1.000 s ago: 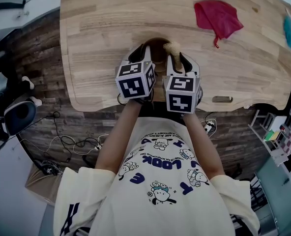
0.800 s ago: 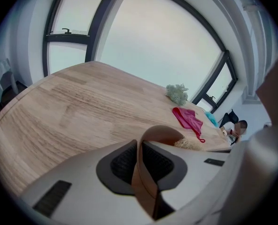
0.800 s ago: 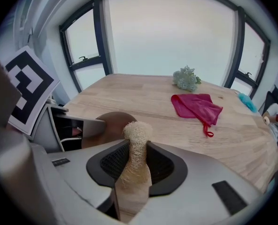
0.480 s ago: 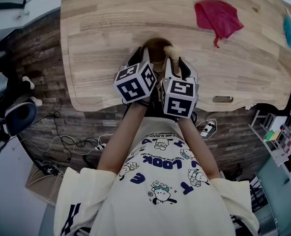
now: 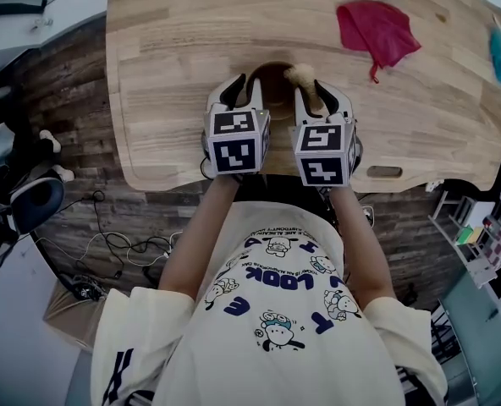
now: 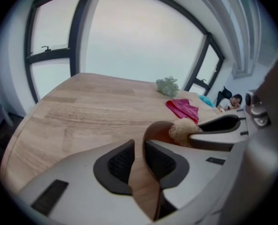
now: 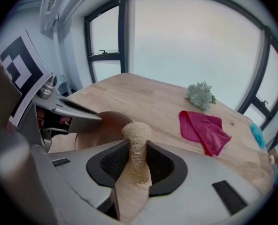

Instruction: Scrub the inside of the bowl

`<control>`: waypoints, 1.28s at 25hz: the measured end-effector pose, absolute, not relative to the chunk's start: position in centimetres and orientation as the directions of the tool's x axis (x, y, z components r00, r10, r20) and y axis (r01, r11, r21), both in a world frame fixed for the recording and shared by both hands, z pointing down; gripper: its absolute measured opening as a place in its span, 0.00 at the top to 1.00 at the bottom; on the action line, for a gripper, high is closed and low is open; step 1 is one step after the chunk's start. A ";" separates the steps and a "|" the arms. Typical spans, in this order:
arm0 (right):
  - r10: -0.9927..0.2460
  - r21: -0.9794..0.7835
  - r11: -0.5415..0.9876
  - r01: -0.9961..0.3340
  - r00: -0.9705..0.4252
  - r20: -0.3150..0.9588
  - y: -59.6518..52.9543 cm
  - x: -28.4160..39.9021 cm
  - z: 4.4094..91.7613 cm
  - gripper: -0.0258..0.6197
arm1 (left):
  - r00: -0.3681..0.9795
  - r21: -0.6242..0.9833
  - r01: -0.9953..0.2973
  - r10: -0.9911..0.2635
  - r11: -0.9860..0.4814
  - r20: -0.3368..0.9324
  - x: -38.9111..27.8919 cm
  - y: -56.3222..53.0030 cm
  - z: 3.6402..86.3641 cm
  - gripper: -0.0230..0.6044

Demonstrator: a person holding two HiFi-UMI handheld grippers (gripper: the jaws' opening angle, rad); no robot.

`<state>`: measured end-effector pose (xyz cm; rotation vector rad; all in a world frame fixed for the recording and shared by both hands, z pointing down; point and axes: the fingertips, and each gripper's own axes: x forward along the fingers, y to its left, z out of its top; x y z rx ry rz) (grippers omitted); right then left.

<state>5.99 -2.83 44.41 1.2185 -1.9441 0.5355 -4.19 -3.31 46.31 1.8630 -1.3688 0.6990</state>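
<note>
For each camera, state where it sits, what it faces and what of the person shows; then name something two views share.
Head view: on head, facing steeply down at table; shirt, forearms show.
Left gripper view: on left gripper, along jaws opening round bowl; no body.
Right gripper view: on right gripper, along jaws gripping loofah; no body.
All share: red cloth.

Pale wooden table (image 5: 174, 41), dark plank floor (image 5: 64, 100) strewn with cables (image 5: 123, 248), tall dark-framed windows (image 6: 134, 36), soft daylight

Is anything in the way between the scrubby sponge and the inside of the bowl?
Nothing visible. The right gripper holds the loofah right at the bowl's rim. The left gripper's jaws are opening, the rim between them.
</note>
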 end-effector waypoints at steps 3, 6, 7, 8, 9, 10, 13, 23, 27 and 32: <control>-0.543 0.080 0.567 -0.820 -0.299 0.785 -3.5 5.7 44.3 0.77 | 0.321 0.136 -0.928 -0.559 -0.347 0.765 -3.4 -4.4 46.2 0.80; -0.505 0.101 0.663 -0.742 -0.344 0.792 -3.8 5.3 44.3 0.77 | 0.374 0.115 -0.875 -0.508 -0.470 0.775 -2.5 -4.7 46.3 0.80; -0.490 0.108 0.693 -0.713 -0.356 0.796 -3.7 5.1 44.4 0.77 | 0.395 0.120 -0.855 -0.483 -0.504 0.782 -2.1 -4.6 46.5 0.80; -0.475 0.114 0.721 -0.684 -0.367 0.800 -3.6 4.9 44.4 0.77 | 0.414 0.129 -0.834 -0.453 -0.537 0.789 -1.7 -4.4 46.7 0.80; -0.460 0.119 0.747 -0.654 -0.379 0.803 -3.5 4.6 44.5 0.77 | 0.434 0.143 -0.811 -0.420 -0.567 0.797 -1.3 -4.1 46.9 0.80; -0.447 0.125 0.769 -0.627 -0.388 0.806 -3.3 4.3 44.5 0.77 | 0.451 0.159 -0.790 -0.386 -0.592 0.805 -1.0 -3.8 47.2 0.80; -0.436 0.172 0.814 -0.554 -0.389 0.812 -2.8 3.7 44.7 0.77 | 0.482 0.194 -0.753 -0.326 -0.629 0.813 -0.3 -3.1 47.6 0.86; -0.433 0.155 0.759 -0.633 -0.312 0.846 -3.2 4.0 45.7 0.77 | 0.504 0.265 -0.803 -0.371 -0.533 0.780 -0.3 -3.0 47.4 0.89; -0.407 0.110 0.717 -0.689 -0.284 0.868 -3.3 4.5 45.9 0.77 | 0.491 0.282 -0.835 -0.409 -0.472 0.769 -0.6 -2.9 47.4 0.89; -0.406 0.088 0.639 -0.764 -0.238 0.882 -2.9 5.5 46.0 0.78 | 0.479 0.301 -0.859 -0.442 -0.414 0.759 -0.6 -3.1 47.3 0.89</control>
